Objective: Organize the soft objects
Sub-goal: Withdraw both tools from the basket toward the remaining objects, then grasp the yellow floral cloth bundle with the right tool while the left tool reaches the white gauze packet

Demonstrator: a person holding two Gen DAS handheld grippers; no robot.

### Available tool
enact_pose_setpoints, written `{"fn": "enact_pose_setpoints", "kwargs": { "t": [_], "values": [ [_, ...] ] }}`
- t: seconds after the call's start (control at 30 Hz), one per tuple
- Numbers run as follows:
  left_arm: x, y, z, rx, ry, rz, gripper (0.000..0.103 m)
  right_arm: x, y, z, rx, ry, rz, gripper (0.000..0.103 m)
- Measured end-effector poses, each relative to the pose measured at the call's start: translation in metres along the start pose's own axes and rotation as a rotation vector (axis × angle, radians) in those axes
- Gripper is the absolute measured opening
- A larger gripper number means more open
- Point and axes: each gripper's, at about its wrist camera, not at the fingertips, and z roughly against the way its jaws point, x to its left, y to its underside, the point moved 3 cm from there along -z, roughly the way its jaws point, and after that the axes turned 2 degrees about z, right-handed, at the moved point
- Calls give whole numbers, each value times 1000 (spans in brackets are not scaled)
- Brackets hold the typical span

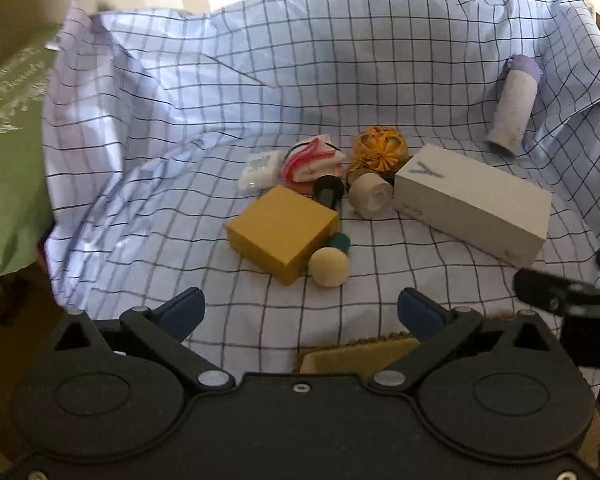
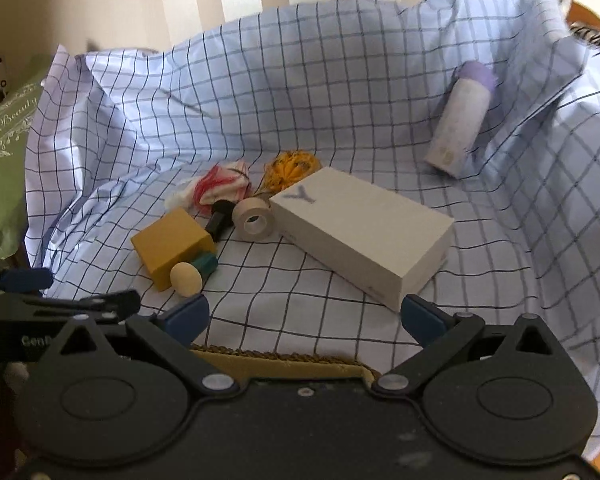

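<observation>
A pile lies mid-cloth: a pink-and-white folded cloth [image 1: 314, 160] [image 2: 224, 188], a white soft wad [image 1: 260, 170] beside it, an orange yarn pom-pom [image 1: 380, 146] [image 2: 290, 168], a tape roll [image 1: 370, 196] [image 2: 256, 218], a yellow box [image 1: 282, 232] [image 2: 172, 242], a cream ball [image 1: 328, 266] [image 2: 186, 278], a teal piece [image 1: 340, 242] and a small black object [image 1: 329, 190]. My left gripper [image 1: 300, 312] is open and empty, short of the ball. My right gripper [image 2: 304, 316] is open and empty, near the white box [image 2: 364, 232].
A blue checked cloth [image 1: 220, 120] covers the surface and rises at the back. A white box [image 1: 474, 202] lies at the right. A lavender-capped bottle [image 1: 512, 108] [image 2: 460, 116] rests at the far right. A green bag [image 1: 8, 140] lies left. A woven tan basket rim [image 2: 280, 360] sits under the grippers.
</observation>
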Motion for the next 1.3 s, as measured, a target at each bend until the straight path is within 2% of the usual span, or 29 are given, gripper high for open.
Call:
{"fn": "enact_pose_setpoints", "kwargs": {
  "t": [0.33, 0.73, 0.83, 1.1, 1.2, 1.3],
  "values": [
    [10, -39, -48, 45, 33, 32, 99, 5, -34, -42, 32, -20, 38, 102],
    [41, -90, -119, 72, -18, 59, 99, 2, -89, -103, 39, 3, 66, 101],
    [48, -99, -137, 82, -31, 58, 95, 1, -105, -122, 44, 0, 70, 98],
    [68, -114, -172, 100, -42, 102, 94, -1, -136, -181, 62, -24, 32, 92],
    [71, -118, -185, 114, -49, 116, 87, 0, -145, -203, 71, -30, 23, 89],
    [71, -119, -194, 129, -46, 105, 86, 4, -154, -223, 84, -43, 17, 89]
  ]
}}
